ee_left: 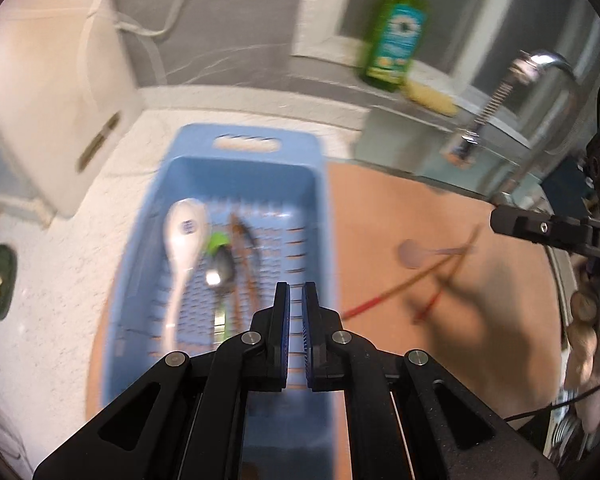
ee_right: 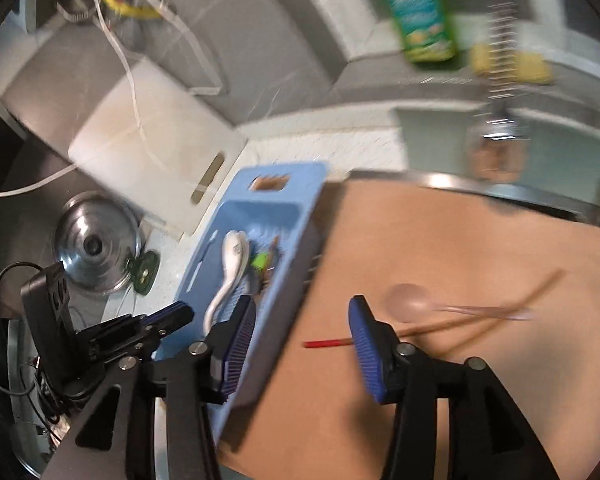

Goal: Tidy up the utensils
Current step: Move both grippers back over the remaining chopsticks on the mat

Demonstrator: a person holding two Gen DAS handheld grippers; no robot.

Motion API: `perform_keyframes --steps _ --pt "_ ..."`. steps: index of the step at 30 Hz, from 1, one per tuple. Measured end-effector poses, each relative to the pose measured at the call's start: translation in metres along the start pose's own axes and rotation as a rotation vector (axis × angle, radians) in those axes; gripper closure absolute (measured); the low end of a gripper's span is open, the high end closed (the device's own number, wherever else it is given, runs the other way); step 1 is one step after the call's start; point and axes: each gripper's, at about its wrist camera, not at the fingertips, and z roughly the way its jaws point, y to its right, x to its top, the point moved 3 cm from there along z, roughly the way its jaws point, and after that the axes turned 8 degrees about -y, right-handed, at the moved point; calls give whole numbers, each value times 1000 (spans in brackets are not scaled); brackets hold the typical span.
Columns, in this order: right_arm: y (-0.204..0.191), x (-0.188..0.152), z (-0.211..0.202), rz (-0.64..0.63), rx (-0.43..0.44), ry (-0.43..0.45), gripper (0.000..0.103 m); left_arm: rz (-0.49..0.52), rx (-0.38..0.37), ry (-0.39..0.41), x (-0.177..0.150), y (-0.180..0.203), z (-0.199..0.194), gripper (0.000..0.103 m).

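Blue basket [ee_left: 188,184] holds a white spoon [ee_left: 182,240] and metal spoon [ee_left: 220,270]. My left tool [ee_left: 296,296] is pressed together, empty; my right tool [ee_right: 302,330] spread above chopsticks [ee_right: 460,322] and a clear spoon [ee_right: 408,300] on the mat [ee_right: 440,240].

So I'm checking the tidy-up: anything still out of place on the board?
Yes. A clear plastic spoon and crossed red-tipped chopsticks lie loose on the wooden board, outside the blue tray that holds the white spoon and other utensils.
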Motion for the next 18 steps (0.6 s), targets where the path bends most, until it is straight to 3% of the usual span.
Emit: perform_keyframes --steps 2,6,10,13,18 --pt "22 -9 -21 9 -20 26 57 34 -11 -8 0 20 4 98" --pt "55 -24 -46 34 -44 56 43 132 -48 -49 0 62 24 98" --pt "84 -39 -56 73 -78 58 43 231 -75 -110 -3 102 51 88" --pt "100 -48 -58 128 -89 55 43 295 -66 -145 -4 124 71 88" --pt "125 -55 -44 231 -103 2 43 315 -74 -185 -1 138 94 88"
